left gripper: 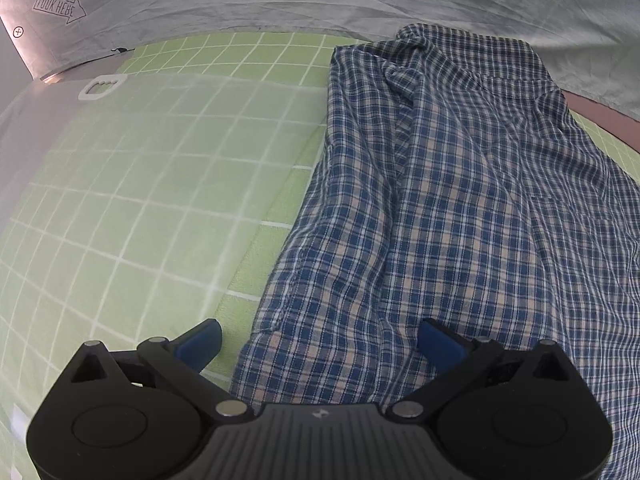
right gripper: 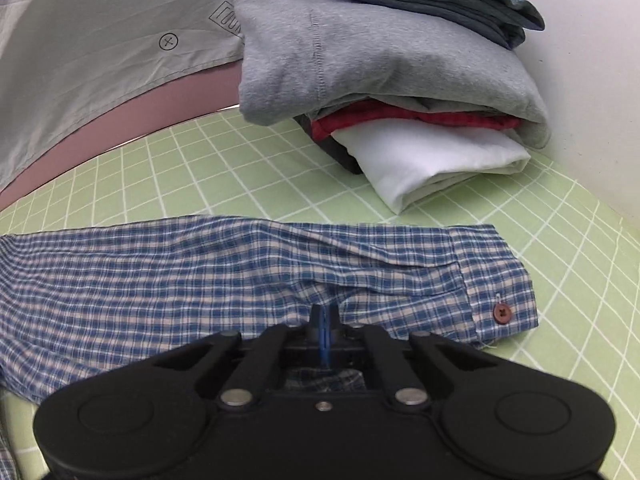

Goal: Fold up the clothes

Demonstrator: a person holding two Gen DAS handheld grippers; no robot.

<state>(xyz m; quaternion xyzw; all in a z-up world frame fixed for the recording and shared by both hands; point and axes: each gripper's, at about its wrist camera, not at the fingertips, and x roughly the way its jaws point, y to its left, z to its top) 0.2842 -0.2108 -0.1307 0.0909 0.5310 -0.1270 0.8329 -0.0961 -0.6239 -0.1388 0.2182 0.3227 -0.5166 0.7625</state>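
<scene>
On the green grid mat lies the checked shirt, thin, limp and light, best pinched at hems and cuffs. Right gripper is closed, pinching its sleeve near the cuff; left gripper gapes wide over the hem, holding nothing. Folded clothes are stacked at the far edge.

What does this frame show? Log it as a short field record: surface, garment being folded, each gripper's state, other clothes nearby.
surface: green grid mat
garment: blue plaid shirt lying flat on the mat, collar at the far end
sleeve: plaid sleeve laid across the mat, cuff with a brown button
left gripper: open, over the shirt's near edge, holding nothing
right gripper: shut, fingers together at the sleeve cloth; a pinch looks likely but is not certain
nearby: folded stack beyond the sleeve, grey on top of red and white, denim above
</scene>
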